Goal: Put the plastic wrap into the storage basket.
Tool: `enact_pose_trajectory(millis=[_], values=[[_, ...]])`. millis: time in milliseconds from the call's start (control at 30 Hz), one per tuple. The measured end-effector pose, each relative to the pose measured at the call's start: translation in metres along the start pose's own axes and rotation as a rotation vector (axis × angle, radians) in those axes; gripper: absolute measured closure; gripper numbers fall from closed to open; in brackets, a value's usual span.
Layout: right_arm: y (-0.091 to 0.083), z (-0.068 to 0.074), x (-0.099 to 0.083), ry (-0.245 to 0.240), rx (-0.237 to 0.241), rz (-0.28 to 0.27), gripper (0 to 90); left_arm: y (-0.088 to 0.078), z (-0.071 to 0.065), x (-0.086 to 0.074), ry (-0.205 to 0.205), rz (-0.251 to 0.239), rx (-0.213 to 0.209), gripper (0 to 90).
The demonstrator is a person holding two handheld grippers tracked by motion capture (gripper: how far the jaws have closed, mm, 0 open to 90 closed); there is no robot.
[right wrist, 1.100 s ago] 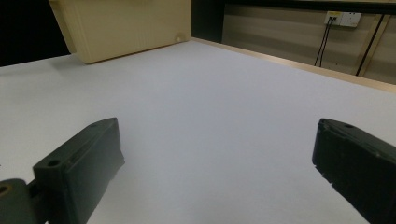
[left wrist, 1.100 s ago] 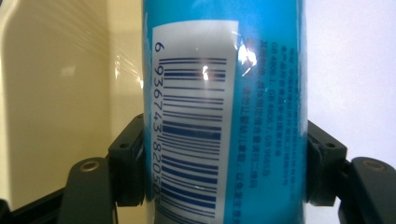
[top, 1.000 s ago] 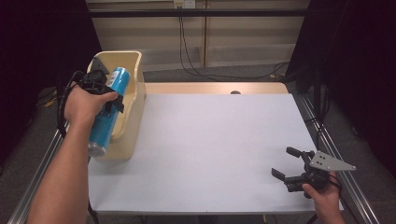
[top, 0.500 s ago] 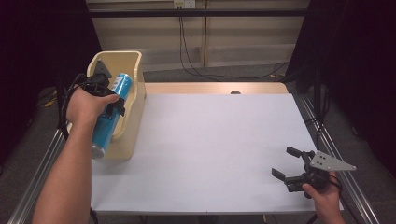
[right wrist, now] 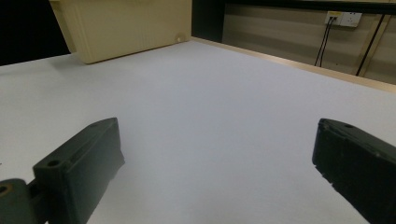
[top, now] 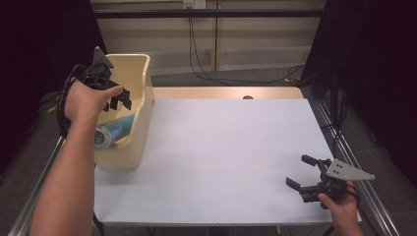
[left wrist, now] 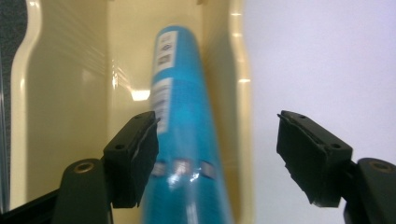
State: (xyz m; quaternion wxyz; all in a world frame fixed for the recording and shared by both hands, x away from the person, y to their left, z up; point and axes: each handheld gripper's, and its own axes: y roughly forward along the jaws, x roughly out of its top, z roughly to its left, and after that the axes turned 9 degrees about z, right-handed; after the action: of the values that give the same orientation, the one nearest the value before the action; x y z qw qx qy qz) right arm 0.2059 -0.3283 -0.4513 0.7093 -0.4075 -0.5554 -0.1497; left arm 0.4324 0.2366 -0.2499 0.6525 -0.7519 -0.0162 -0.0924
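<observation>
Hovering above a cream plastic bin (top: 140, 105) at the table's left edge, the left tongs (top: 119, 98) stand wide open with nothing between the jaws, held in the person's left hand (top: 86, 101). In the left gripper view those tongs (left wrist: 217, 158) look straight down into the bin (left wrist: 74, 84), where a blue cylindrical can (left wrist: 184, 130) lies lengthwise, close to the bin wall nearest the white table (left wrist: 322, 60); the can sits below and between the spread jaws, nearer the left one, and whether it touches that jaw cannot be told. From the high view the blue can (top: 110, 130) rests inside the bin with its pale end toward the person. Over the table's near right corner, the right tongs (top: 302, 172) are also spread wide and empty, gripped by the right hand (top: 342, 209). The right gripper view shows those tongs (right wrist: 215, 163) low above the bare white table (right wrist: 210, 93), with the bin (right wrist: 126, 25) well off at the far side.
</observation>
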Motion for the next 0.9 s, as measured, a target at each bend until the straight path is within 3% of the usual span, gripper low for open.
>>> enact_pose_trajectory(millis=[233, 533, 900], values=[[0.0, 0.0, 0.0, 0.001, 0.001, 0.0, 1.1, 0.009, -0.017, 0.002, 0.04, -0.013, -0.045, 25.1], [0.0, 0.0, 0.0, 0.001, 0.001, 0.003, 1.2, 0.007, -0.035, 0.003, 0.091, -0.046, -0.102, 22.0], [0.001, 0.001, 0.001, -0.005, 0.002, 0.001, 1.2, 0.02, -0.064, 0.001, 0.17, -0.037, -0.161, 20.4]])
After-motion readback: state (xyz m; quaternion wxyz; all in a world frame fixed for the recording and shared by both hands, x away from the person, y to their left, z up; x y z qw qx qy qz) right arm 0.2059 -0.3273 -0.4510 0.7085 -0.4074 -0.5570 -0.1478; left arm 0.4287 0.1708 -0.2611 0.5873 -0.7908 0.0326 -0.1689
